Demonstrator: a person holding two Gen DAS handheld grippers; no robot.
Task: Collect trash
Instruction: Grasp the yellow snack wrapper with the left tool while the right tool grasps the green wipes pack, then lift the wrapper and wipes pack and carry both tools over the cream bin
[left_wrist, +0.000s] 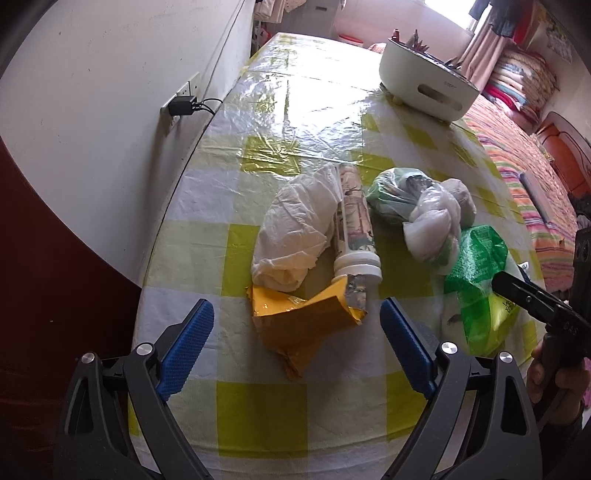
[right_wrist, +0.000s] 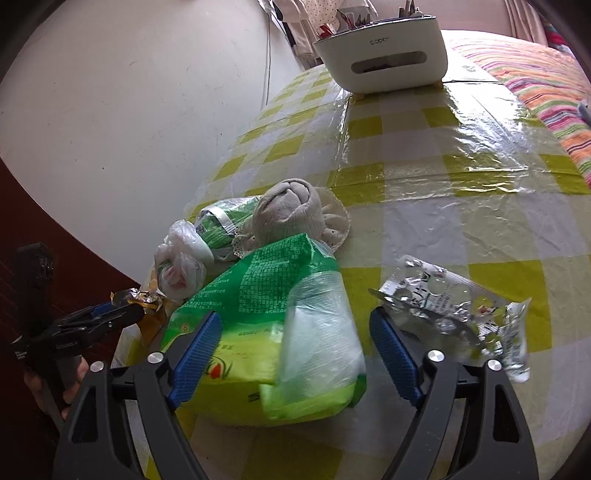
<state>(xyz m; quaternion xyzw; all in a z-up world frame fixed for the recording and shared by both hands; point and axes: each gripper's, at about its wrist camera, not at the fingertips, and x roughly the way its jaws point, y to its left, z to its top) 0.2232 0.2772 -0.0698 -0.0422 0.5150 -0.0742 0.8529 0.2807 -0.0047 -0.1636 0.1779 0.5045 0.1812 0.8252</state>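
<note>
The left gripper hangs spread wide, nothing pinched, with a crumpled yellow wrapper lying between its blue pads on the worktop. Just beyond it lie a white bottle and a wadded white bag. The right gripper, also spread, straddles a green plastic bag; a foil blister pack lies just to its right
</note>
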